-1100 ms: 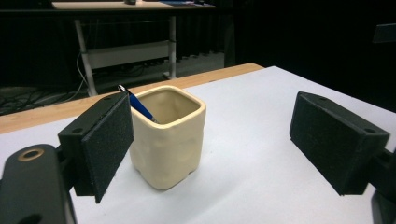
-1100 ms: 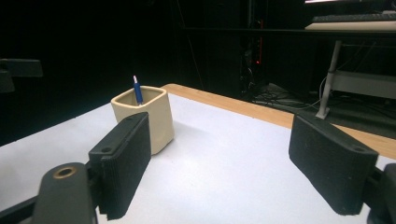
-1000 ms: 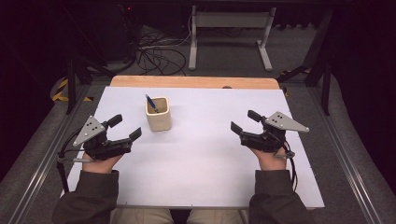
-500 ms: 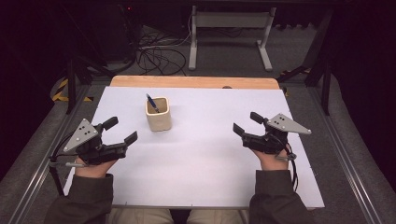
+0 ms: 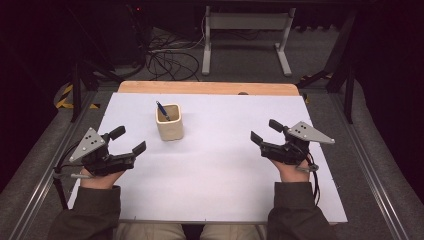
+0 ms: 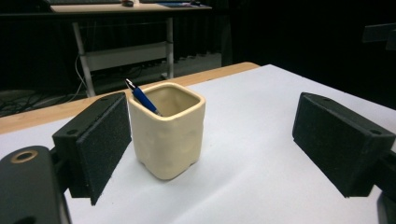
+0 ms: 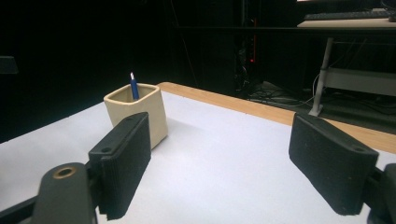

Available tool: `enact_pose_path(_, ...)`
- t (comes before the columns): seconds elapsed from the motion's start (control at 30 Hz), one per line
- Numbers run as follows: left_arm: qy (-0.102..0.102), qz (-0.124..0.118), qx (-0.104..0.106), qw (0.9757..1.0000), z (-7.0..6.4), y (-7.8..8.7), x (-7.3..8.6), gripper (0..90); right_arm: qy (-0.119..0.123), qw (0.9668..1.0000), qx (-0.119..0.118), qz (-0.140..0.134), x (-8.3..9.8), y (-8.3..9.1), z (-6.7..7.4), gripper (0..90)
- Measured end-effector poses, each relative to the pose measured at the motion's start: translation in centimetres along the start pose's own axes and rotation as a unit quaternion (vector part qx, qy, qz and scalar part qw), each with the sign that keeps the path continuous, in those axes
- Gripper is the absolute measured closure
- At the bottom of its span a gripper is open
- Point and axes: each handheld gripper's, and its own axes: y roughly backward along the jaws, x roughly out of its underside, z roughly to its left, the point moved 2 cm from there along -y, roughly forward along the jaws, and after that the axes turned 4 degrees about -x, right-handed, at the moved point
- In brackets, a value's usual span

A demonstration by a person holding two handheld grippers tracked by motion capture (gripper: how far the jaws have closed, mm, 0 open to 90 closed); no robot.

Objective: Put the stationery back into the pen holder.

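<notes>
A cream square cup [image 5: 169, 122] [image 6: 167, 130] [image 7: 136, 114] stands upright on the white table sheet [image 5: 215, 165], left of centre toward the back. A blue pen [image 5: 162, 110] [image 6: 140, 97] [image 7: 133, 87] leans inside it. My left gripper [image 5: 128, 140] [image 6: 210, 144] rests open near the table's left edge, a short way in front and left of the cup, nothing between its pads. My right gripper [image 5: 265, 132] [image 7: 233, 163] is open near the right side, empty, with the cup far off to its left.
A wooden strip [image 5: 207, 88] shows along the table's far edge. Beyond it are a white desk frame [image 5: 246, 37] and loose cables [image 5: 165, 57] on the floor. Metal rails [image 5: 47, 165] run along both sides of the table.
My left gripper has drifted left and toward the person, away from the cup. The right gripper has shifted slightly right. The cup and pen have not moved.
</notes>
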Motion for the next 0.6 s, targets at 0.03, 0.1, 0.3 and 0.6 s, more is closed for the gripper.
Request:
enact_pose_path(0.03, 0.001, 0.003, 0.001, 1.0000, 0.0, -0.1, 0.1, 12.4, 0.000, 1.0000, -0.001, 0.000, 0.0, 0.0, 0.0, 21.6)
enact_pose_path(0.1, 0.000, 0.006, 0.001, 1.0000, 0.1, -0.2, 0.2, 12.3, -0.001, 1.0000, 0.000, 0.002, 0.1, -0.1, -0.1, 21.6)
enact_pose_path(0.3, 0.000, 0.004, 0.003, 1.0000, 0.1, -0.3, 0.3, 12.1, -0.002, 1.0000, 0.000, 0.002, 0.1, -0.1, -0.2, 21.5)
enact_pose_path(0.6, 0.003, 0.017, 0.000, 0.9998, 0.8, -0.9, 1.2, 11.6, -0.003, 1.0000, 0.002, 0.008, 0.4, -0.4, -0.4, 20.9)
